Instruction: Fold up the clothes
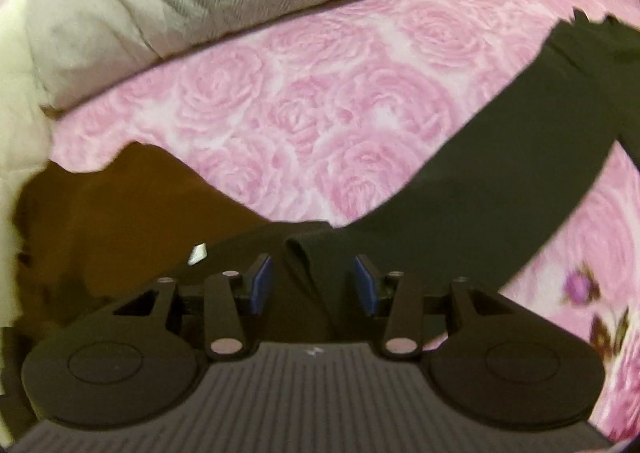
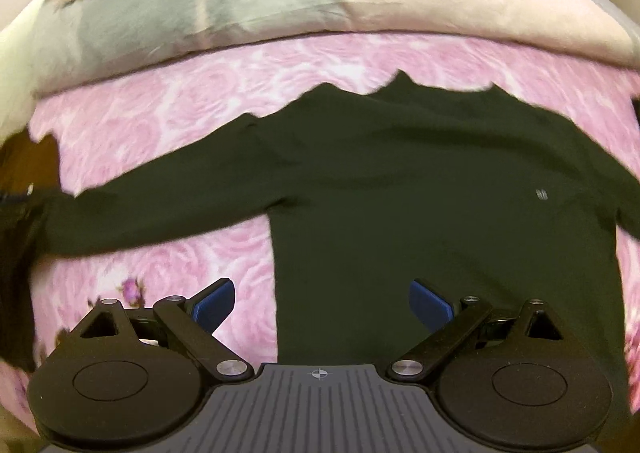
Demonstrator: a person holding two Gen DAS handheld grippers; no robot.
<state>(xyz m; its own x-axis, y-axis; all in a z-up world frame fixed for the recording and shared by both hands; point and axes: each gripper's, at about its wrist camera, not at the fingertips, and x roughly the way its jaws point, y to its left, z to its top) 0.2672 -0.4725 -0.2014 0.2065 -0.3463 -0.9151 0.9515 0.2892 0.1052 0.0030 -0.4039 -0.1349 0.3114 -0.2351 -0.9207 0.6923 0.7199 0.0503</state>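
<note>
Dark long-sleeved top [image 2: 440,189]: spread flat across centre frame on pink rose-print bedspread [image 2: 168,121]. Sleeve [image 1: 460,189] end bunched between left gripper [image 1: 313,285] pads, seemingly not pinched. Right gripper [image 2: 322,303] released, over hem. Grey-beige quilt [image 2: 240,9], upper frame.

I'm in a bedroom at home: a bed in a pink rose-print sheet [image 2: 168,125], with a rumpled duvet [image 2: 280,9] at twelve o'clock.

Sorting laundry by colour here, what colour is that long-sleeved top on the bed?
Very dark green, almost black; the long-sleeved top shows best in the right wrist view.
</note>
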